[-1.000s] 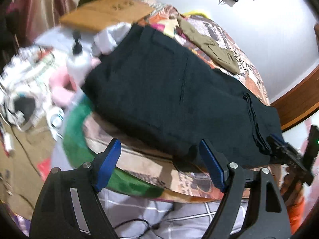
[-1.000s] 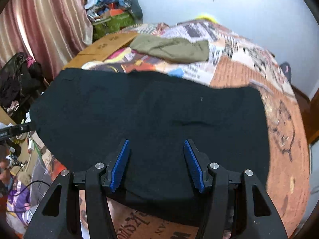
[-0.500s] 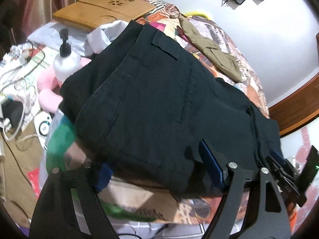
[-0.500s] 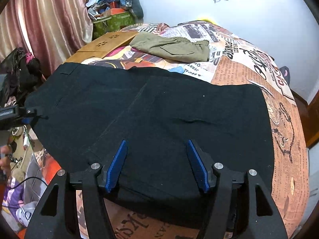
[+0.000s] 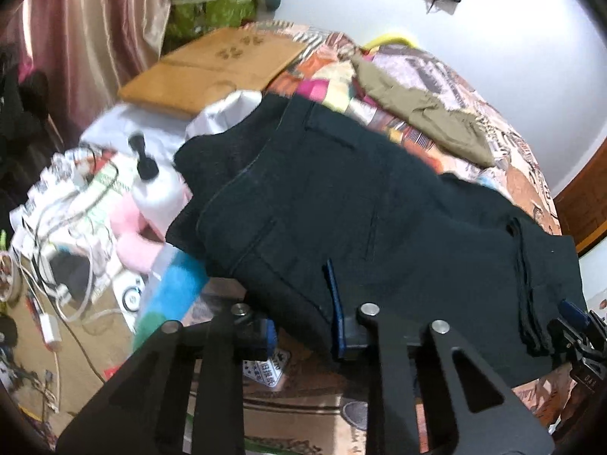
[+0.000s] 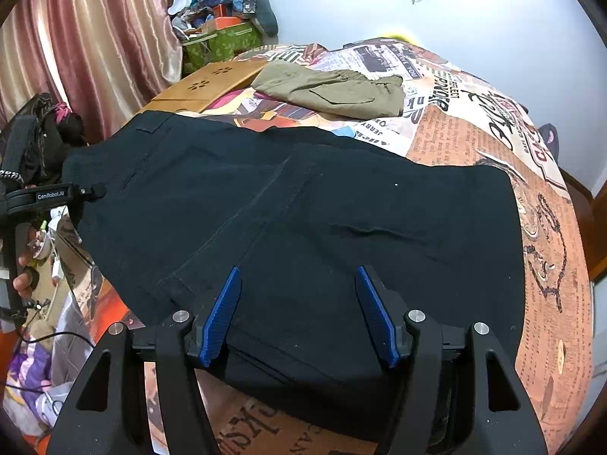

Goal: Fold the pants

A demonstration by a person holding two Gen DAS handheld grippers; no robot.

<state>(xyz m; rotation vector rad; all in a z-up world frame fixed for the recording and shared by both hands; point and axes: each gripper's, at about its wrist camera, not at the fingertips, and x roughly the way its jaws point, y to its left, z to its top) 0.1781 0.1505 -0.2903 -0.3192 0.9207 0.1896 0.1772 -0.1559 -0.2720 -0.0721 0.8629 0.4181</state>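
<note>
Each tool is a matte black two-finger frame with triangular cut-outs and round silver screw heads at its joints. The right tool (image 6: 299, 314), at the bottom of its own view, has ribbed bright blue pads (image 6: 222, 316) lining the inner faces. The left tool (image 5: 303, 326) shows the same blue lining. At the left edge of the right view, a black casing carries white lettering reading GenRobot.AI, with bare fingertips (image 6: 24, 284) below it.

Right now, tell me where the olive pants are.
The olive pants lie on the far part of the bed, beyond the black pants, right of the wooden board.
</note>
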